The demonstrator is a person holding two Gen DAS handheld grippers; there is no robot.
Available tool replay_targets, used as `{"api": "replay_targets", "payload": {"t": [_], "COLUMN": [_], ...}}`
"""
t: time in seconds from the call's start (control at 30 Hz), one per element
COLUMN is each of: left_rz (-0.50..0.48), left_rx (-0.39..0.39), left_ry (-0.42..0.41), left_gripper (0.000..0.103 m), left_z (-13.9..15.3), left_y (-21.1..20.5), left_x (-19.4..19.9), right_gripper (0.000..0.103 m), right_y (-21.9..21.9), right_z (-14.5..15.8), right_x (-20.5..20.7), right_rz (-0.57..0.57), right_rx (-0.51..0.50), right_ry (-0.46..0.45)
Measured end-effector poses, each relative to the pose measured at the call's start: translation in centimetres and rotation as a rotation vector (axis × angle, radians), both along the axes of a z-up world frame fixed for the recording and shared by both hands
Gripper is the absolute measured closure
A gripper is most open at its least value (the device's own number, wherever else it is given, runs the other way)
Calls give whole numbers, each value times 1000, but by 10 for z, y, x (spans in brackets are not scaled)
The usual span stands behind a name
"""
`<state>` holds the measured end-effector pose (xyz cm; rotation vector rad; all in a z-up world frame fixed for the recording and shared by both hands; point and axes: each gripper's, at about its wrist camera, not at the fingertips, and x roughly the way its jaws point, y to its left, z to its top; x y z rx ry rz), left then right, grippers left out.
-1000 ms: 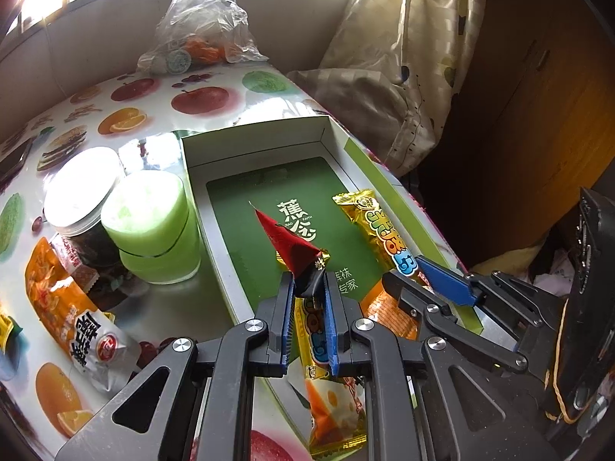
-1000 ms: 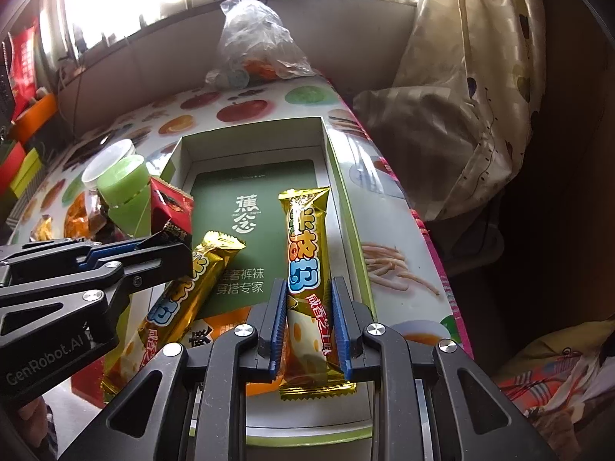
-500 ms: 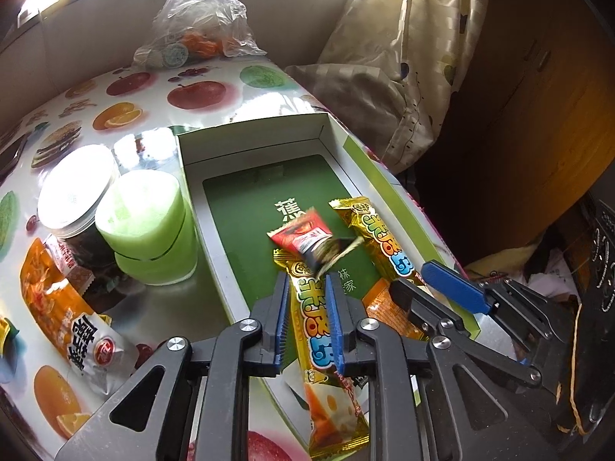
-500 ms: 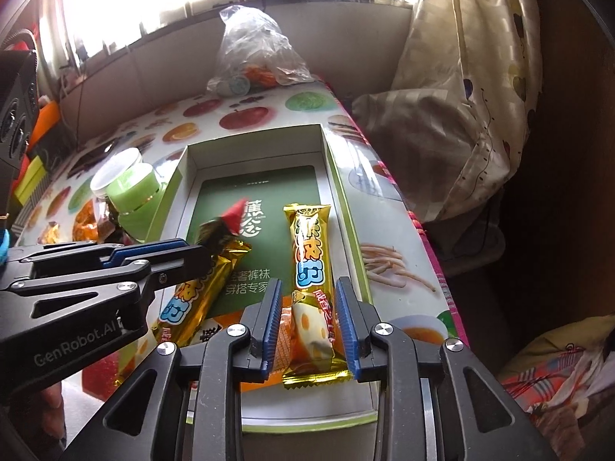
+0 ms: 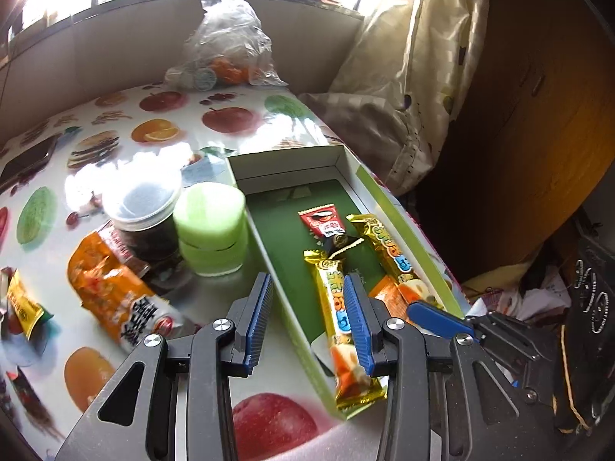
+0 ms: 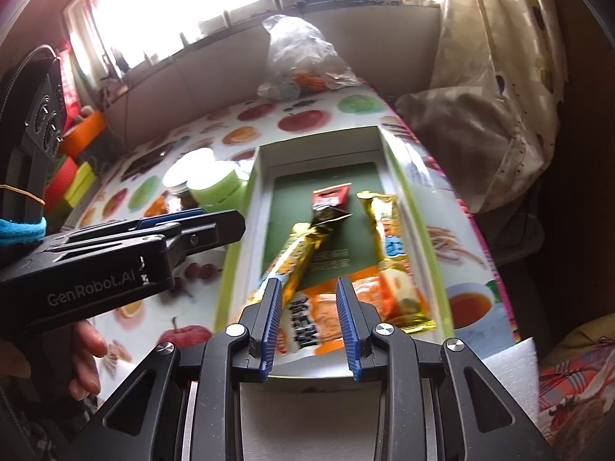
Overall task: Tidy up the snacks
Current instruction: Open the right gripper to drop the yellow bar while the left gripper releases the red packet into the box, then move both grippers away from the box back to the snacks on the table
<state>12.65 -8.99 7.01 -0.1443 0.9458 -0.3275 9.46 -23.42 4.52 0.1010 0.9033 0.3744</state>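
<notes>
**Left gripper lets go, red packet now in the box**

Since a second ago the left gripper [image 5: 307, 320] has dropped the red packet [image 5: 322, 223] and spread wide, holding nothing. The right gripper [image 6: 309, 320] has opened too, off the gold bar it was pinching.

Largest first: the fruit-print table [image 5: 161, 130], then the green box [image 5: 388, 199] on its right side. Inside lie an orange pouch [image 6: 323, 315] at the near end, two gold snack bars [image 5: 338, 307] [image 6: 392, 246] lengthwise, and the red packet farther in, touching the left bar's far tip. Left of the box stands a green cup [image 5: 210, 238].
</notes>
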Motion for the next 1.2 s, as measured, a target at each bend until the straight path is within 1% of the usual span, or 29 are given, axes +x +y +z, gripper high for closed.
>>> {"api": "replay_targets", "payload": {"t": [0.1, 0.17, 0.23, 0.3, 0.37, 0.43, 0.53, 0.73, 0.9, 1.03, 1.2], "left_rz": [18, 30, 43, 53, 61, 71, 77, 92, 113, 137, 168], "left_rx": [18, 21, 19, 17, 18, 15, 16, 31, 36, 43, 54], "left_ry": [-2, 0, 1, 4, 2, 1, -5, -15, -17, -22, -26], "left_gripper": [63, 63, 63, 63, 63, 63, 63, 63, 63, 63, 63], "left_z": [0, -1, -2, -3, -3, -3, -2, 1, 6, 10, 14], "left_y": [11, 18, 25, 31, 35, 38, 41, 49, 62, 74, 89], "left_x": [-8, -13, -17, -20, -23, -25, -29, -36, -42, -46, -52], "right_gripper": [75, 75, 75, 76, 80, 81, 81, 81, 77, 76, 76], "right_y": [12, 20, 26, 29, 27, 24, 23, 25, 28, 31, 41], "right_z": [-5, -9, -12, -14, -17, -19, -18, -15, -6, -1, 11], "right_x": [-2, -3, -4, -3, -2, 0, 1, 1, -4, -6, -10], "right_rz": [45, 67, 72, 58, 44, 32, 8, -4, -23, -45, -42], "right_rx": [17, -1, -41, -84, -103, -110, -155, -177, -162, -148, -116], "right_ry": [23, 25, 20, 11, 10, 7, -18, -21, -47, -46, -78]}}
